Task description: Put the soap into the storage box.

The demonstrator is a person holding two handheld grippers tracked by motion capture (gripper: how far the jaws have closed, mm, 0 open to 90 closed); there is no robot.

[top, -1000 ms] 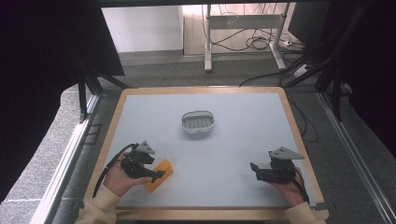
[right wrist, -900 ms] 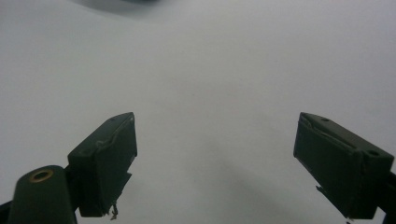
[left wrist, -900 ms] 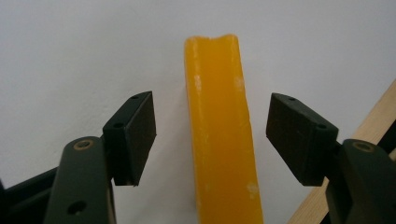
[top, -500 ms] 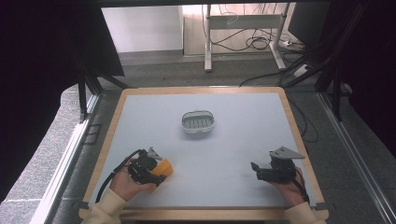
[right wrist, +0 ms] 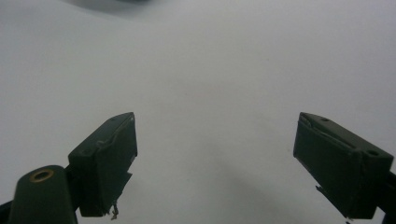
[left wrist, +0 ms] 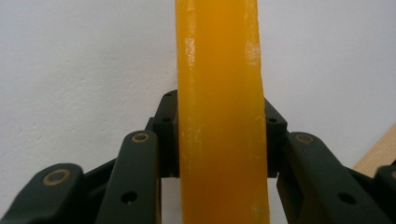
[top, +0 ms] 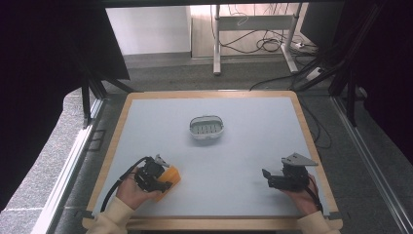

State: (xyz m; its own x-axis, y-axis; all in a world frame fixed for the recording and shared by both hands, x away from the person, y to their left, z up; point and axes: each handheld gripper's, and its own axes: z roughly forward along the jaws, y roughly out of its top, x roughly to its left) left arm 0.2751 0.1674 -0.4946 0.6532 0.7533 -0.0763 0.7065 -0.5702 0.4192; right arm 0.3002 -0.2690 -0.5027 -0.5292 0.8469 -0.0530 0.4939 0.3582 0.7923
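Observation:
An orange soap bar (top: 172, 174) stands on edge at the near left of the pale table (top: 243, 151). My left gripper (top: 165, 178) is shut on it, and its jaws have just been closing with the bar between them. In the left gripper view the bar (left wrist: 219, 93) rises between both pads (left wrist: 168, 135), which press on its flat sides. A white oval soap dish (top: 193, 129) sits at the table's middle, well away from both hands. My right gripper (top: 267, 176) rests at the near right, and in its own view the right gripper (right wrist: 215, 163) is open over bare table.
A wooden rim (top: 112, 146) frames the table. Beyond the far edge are a dark floor, metal desk legs (top: 216, 44) and loose cables (top: 272, 45). A black cable (top: 119, 183) trails from the left gripper.
The left jaws closed onto the orange bar, which lay by them a second ago. The left hand shifted slightly. The right hand and the dish stayed put.

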